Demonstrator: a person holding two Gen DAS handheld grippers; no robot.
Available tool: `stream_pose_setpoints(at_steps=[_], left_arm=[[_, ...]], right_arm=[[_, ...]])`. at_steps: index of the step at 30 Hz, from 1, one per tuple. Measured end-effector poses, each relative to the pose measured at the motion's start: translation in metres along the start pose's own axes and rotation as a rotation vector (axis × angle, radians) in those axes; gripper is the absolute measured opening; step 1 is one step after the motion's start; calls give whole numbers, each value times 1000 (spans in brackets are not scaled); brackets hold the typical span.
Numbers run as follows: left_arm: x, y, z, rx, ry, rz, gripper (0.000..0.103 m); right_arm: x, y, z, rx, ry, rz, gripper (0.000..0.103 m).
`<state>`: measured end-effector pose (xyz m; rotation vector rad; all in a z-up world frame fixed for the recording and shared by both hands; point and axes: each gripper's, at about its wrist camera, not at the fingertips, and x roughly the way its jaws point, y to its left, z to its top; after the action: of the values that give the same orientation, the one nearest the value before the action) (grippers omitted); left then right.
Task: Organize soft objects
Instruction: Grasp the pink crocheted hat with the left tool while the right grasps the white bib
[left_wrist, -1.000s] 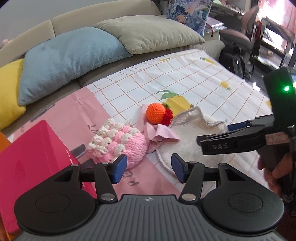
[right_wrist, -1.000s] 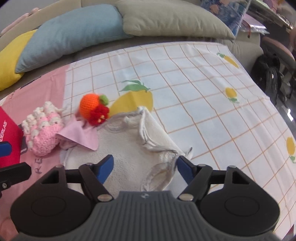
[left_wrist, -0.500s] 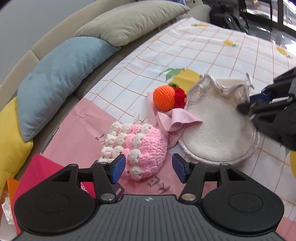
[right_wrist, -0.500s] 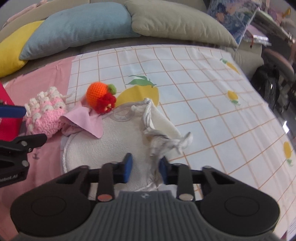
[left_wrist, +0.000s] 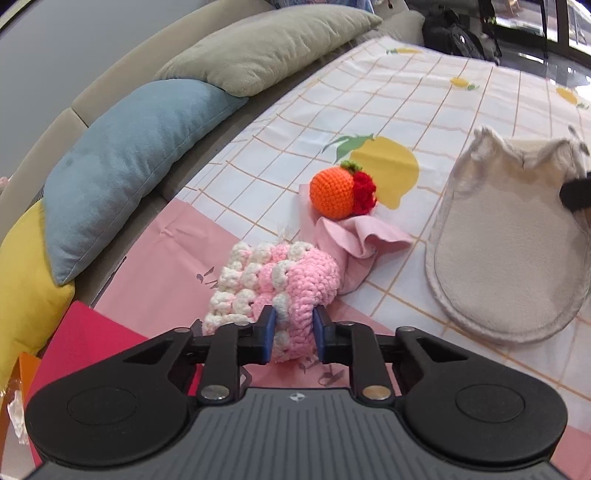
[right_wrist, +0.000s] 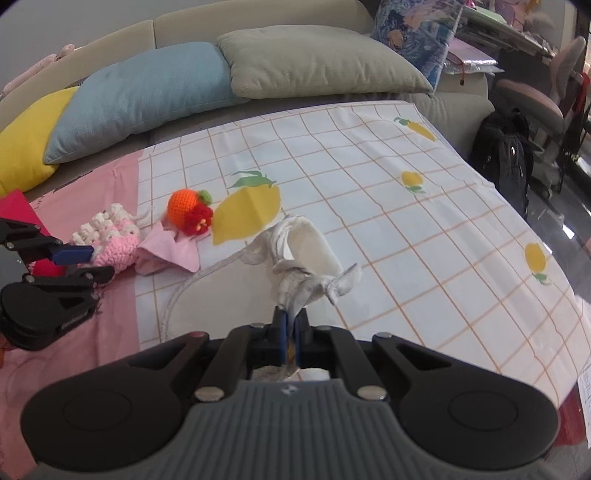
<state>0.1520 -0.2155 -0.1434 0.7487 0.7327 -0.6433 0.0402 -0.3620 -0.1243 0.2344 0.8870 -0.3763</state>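
The knitted hat (left_wrist: 280, 280) lies on the sheet (left_wrist: 424, 99), with the cloth (left_wrist: 354, 240) touching it at two o'clock and the crocheted ball (left_wrist: 332, 194) on that cloth. The drawstring bag (left_wrist: 506, 251) lies at three o'clock. Cushions (left_wrist: 125, 147) line the back.

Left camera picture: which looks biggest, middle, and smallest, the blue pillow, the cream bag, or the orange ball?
1. blue pillow looks largest.
2. cream bag looks smaller, though it lies nearer the camera, so the real gap is unsure.
3. orange ball is clearly smallest.
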Motion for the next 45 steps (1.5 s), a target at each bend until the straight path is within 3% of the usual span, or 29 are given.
stream_pose_setpoints(at_steps=[5, 6, 10, 15, 19, 23, 24, 25, 26, 27, 30, 34, 38, 40, 41, 43, 45], left_arm=[[-39, -8, -3, -37, -42, -3, 18], [-47, -9, -5, -53, -47, -8, 9], [-81, -17, -17, -107, -67, -60, 9], [-104, -27, -43, -149, -38, -99, 9], [-105, -32, -64, -161, -12, -103, 11], [-100, -40, -78, -132, 14, -101, 32], [-98, -43, -80, -123, 21, -98, 46], [-97, -45, -82, -118, 15, -88, 54], [-96, -47, -84, -109, 0, -73, 68], [-96, -49, -85, -89, -17, -60, 74], [-91, -58, -86, 11, -33, -52, 79], [-78, -73, -91, 114, -16, -62, 80], [-68, -69, -93, 75, -5, -46, 71], [-68, -67, -93, 55, -4, -66, 63], [-68, -66, -93, 47, -2, -77, 55], [-68, -66, -93, 27, -1, -79, 51], [-68, -65, -93, 6, -5, -78, 41]], right_arm=[[-18, -6, -8, 11, 1, 3, 1], [-22, -6, -9, 15, 2, 9, 1], [-34, -4, -19, 29, 35, 62, 1], [-40, 12, -41, -9, 116, 163, 1], [-30, 18, -54, -12, 177, 149, 3], [-25, 12, -55, 45, 197, 134, 20], [-25, 11, -55, 65, 199, 138, 40], [-24, 10, -55, 85, 200, 137, 59], [-23, 10, -55, 101, 202, 133, 65], [-21, 11, -56, 107, 209, 133, 71], [-13, 20, -60, 67, 249, 130, 73], [-5, 32, -63, 14, 262, 97, 78], [-5, 46, -65, -66, 251, 80, 81], [-5, 55, -68, -125, 238, 65, 77], [-6, 59, -68, -146, 229, 65, 72], [-9, 62, -69, -174, 211, 72, 62], [-11, 66, -69, -199, 195, 76, 53]])
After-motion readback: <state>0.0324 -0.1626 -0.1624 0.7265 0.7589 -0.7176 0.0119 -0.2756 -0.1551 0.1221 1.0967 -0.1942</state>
